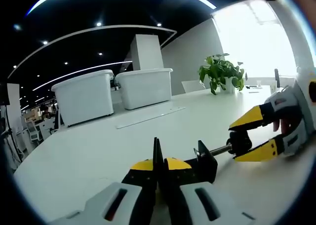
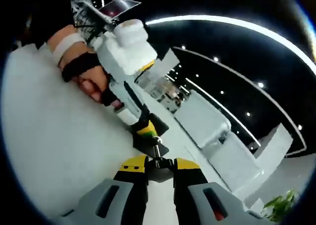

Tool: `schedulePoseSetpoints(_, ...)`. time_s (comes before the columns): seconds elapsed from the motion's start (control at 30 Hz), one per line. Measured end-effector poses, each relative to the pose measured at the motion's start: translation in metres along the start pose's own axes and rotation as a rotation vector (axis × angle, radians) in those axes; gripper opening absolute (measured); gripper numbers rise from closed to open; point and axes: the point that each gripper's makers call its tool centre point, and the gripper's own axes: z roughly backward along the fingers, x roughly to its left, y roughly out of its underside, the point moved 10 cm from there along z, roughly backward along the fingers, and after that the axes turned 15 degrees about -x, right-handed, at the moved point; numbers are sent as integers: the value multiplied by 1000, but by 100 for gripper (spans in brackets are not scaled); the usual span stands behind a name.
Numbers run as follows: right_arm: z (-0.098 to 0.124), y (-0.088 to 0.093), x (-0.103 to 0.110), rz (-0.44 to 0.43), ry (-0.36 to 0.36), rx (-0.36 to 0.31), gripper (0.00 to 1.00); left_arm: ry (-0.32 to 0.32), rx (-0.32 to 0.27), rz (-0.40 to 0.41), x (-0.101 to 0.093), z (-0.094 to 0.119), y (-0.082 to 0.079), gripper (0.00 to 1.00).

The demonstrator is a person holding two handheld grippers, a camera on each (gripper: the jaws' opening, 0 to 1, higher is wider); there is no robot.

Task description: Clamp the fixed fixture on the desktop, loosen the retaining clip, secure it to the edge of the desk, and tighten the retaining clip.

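Grey grippers, yellow-tipped black jaws

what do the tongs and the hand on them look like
Both tongs, left and right, have grey-white bodies with dark slots, black jaws and yellow tips. In the right gripper view the hand wears a black strap and a white wristband.

No text or label is legible (in either view).
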Motion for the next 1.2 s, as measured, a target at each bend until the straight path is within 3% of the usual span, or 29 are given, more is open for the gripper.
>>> schedulePoseSetpoints(0.07,1,1,0,7,1,-2,17,-3,3,-11,1,-3,0,6)
schedulePoseSetpoints(0.13,0,0,0,92,-17,-11,17,-8,4,-9,1,-2,0,6)
schedulePoseSetpoints(0.3,-1,-4,-7,52,-43,31,19,-7,4,-11,3,-6,1,6)
schedulePoseSetpoints(0.37,0,-7,-11,-89,-65,61,21,1,3,-10,0,-7,-1,6)
schedulePoseSetpoints(0.47,4,-2,-22,-564,98,17,27,5,2,-9,-1,-7,-2,6)
schedulePoseSetpoints(0.53,6,14,-27,-859,153,51,36,6,2,-8,-2,-5,-2,6)
schedulePoseSetpoints(0.6,7,32,-31,-1084,179,98,36,6,2,-6,-2,-6,-3,6)
schedulePoseSetpoints(0.67,8,39,-28,-1207,194,86,36,12,1,-5,-4,-5,-4,6)
schedulePoseSetpoints(0.77,5,51,-31,-1287,220,90,33,27,-1,-4,-5,-5,-5,6)
schedulePoseSetpoints(0.8,12,36,-22,-1318,236,92,27,26,-1,-4,-5,-5,-5,6)
schedulePoseSetpoints(1.03,7,38,-22,-1341,236,81,22,27,-1,-5,-3,-8,-4,6)
schedulePoseSetpoints(1.1,7,36,-23,-1234,219,79,21,26,0,-6,-2,-8,-3,6)
schedulePoseSetpoints(1.2,4,27,-20,-917,160,63,20,24,0,-6,-2,-8,-3,6)
